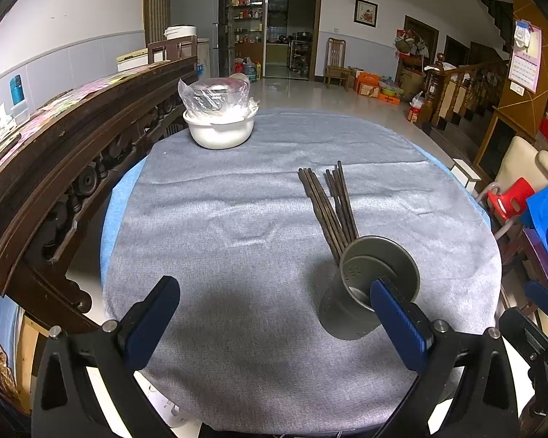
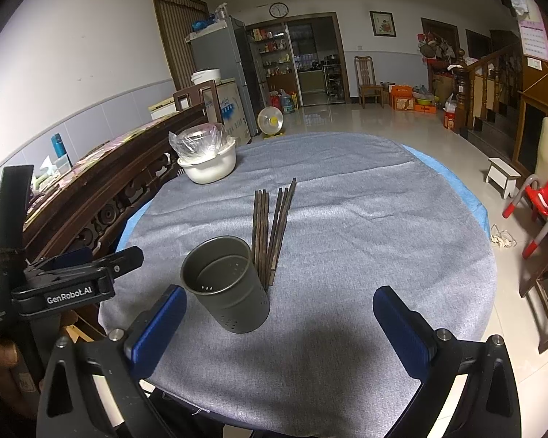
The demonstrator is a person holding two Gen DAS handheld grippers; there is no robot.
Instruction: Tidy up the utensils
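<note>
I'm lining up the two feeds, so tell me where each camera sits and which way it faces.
Left wrist: on the left gripper, low over the near table edge, facing across the grey cloth; its open blue fingers show.
Right wrist: on the right gripper, facing the same way; its open fingers and the left gripper's body show.
Shared: the metal holder, chopsticks lying beside it, and white bowl.

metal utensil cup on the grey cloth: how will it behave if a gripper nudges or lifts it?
The utensil cup is tall for its base and looks empty, so a high nudge probably tips it. Thin perforated metal suggests it is light. The smooth wall may slip in the jaws; the chopsticks lying behind it could scatter if it slides.
</note>
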